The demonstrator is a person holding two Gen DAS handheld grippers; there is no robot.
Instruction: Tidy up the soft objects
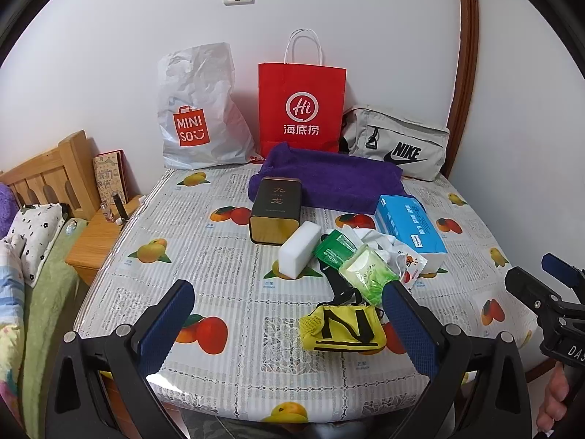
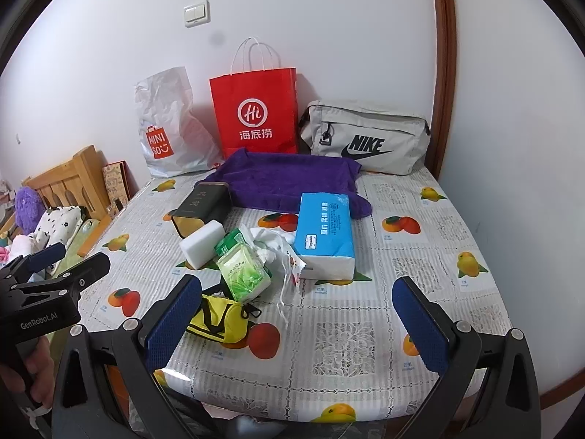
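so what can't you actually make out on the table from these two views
- Red bag and white Miniso bag: contents hidden by their own walls in both views.
- Black strap, left wrist: its far end runs under the green tissue pack.
- Purple towel, right wrist: near edge covered by the blue tissue pack.

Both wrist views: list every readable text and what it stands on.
"MINI SO": white plastic bag
"Hi" and "海底捞": red paper bag
"NIKE": grey pouch
"九龙": dark tin
"GenRobot.AI": left gripper body
"N": yellow pouch
Blue tissue pack, green packets, tablecloth captions: too small.
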